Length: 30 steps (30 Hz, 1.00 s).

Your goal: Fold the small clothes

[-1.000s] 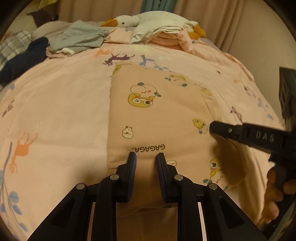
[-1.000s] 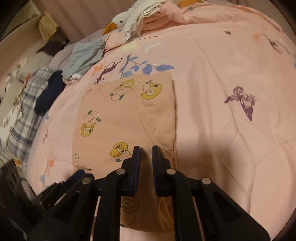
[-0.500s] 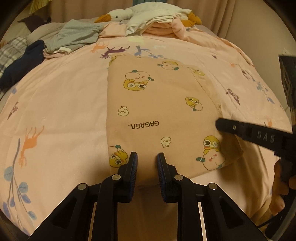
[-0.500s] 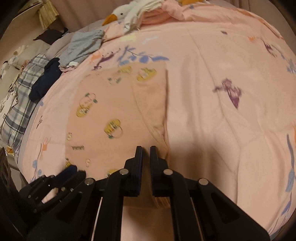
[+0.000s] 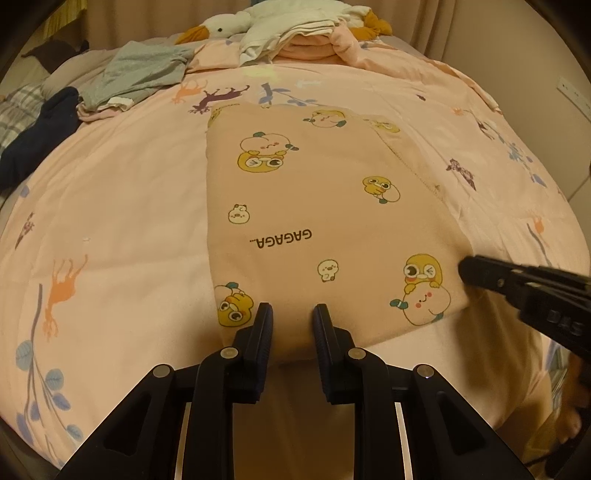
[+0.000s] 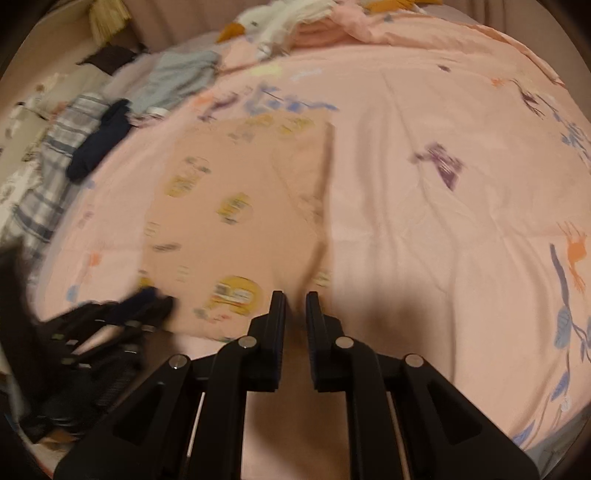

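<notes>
A peach garment [image 5: 317,206] printed with cartoon ducks and "GAGAGA" lies flat on the pink bedspread [image 5: 110,206]; it also shows, blurred, in the right wrist view [image 6: 236,206]. My left gripper [image 5: 290,314] is at the garment's near edge, jaws slightly apart, with cloth between them. My right gripper [image 6: 295,304] is at the garment's near right corner, jaws narrowly apart on the cloth edge. The right gripper also shows in the left wrist view [image 5: 480,273].
A grey garment [image 5: 136,74], a dark navy garment [image 5: 40,129] and plaid cloth lie at the far left. A plush goose [image 5: 221,27] and a stack of folded clothes [image 5: 306,44] sit at the back. A wall [image 5: 535,74] is at the right.
Both grippers have drawn back toward the near edge of the bed. The garment now lies stretched out flatter and longer. The right wrist view is blurred by motion.
</notes>
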Motion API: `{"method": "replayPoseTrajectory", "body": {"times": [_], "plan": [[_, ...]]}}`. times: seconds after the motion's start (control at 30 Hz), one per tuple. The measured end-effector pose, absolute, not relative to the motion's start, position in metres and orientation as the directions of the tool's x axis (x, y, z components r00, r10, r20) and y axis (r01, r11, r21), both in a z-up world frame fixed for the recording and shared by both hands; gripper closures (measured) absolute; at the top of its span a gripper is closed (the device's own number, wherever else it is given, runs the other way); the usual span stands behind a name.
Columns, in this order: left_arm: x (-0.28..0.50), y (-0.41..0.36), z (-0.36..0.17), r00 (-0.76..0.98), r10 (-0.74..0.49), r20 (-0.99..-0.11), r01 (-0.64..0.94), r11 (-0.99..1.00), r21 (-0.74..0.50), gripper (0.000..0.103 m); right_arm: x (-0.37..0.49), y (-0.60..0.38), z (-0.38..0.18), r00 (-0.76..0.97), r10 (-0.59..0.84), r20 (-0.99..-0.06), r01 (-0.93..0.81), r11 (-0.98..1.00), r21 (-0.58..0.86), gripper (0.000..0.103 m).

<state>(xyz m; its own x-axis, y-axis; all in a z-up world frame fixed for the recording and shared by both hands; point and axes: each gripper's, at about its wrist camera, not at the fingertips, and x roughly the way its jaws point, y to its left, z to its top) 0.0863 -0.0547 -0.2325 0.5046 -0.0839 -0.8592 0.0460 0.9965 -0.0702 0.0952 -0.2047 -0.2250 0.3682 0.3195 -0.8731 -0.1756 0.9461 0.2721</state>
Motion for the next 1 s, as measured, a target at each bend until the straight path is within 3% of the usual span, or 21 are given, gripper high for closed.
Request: {"method": "replayPoseTrajectory", "body": {"times": [0.17,0.4,0.5,0.6,0.67,0.83,1.0], "plan": [[0.086,-0.056,-0.233,0.510,-0.080,-0.857,0.062,0.997,-0.055,0.081,0.097,-0.218,-0.226,0.364,0.327,-0.872,-0.120,0.945,0.304,0.088],[0.087,-0.056,-0.234,0.504,-0.081,-0.860,0.067,0.996,-0.055,0.081,0.087,-0.207,-0.215,0.365,0.369,-0.855,-0.213,0.927,0.310,0.088],[0.087,-0.056,-0.234,0.505,-0.083,-0.859,0.075,0.996,-0.052,0.080,0.088,-0.206,-0.233,0.337,0.263,-0.904,-0.184,0.960,0.211,0.086],[0.086,-0.055,-0.235,0.508,-0.089,-0.857,0.079,0.995,-0.056,0.080,0.088,-0.222,-0.240,0.337,0.321,-0.885,-0.148,0.947,0.287,0.086],[0.085,-0.055,-0.236,0.509,-0.088,-0.856,0.081,0.995,-0.054,0.080,0.087,-0.231,-0.237,0.344,0.322,-0.882,-0.123,0.947,0.298,0.080],[0.085,-0.057,-0.235,0.506,-0.078,-0.859,0.077,0.996,-0.045,0.080,0.080,-0.239,-0.221,0.425,0.179,-0.887,-0.080,0.984,0.160,0.077],[0.086,-0.061,-0.235,0.506,-0.062,-0.860,0.079,0.997,-0.025,0.080,0.077,-0.251,-0.216,0.392,0.345,-0.853,-0.111,0.938,0.329,0.076]]}}
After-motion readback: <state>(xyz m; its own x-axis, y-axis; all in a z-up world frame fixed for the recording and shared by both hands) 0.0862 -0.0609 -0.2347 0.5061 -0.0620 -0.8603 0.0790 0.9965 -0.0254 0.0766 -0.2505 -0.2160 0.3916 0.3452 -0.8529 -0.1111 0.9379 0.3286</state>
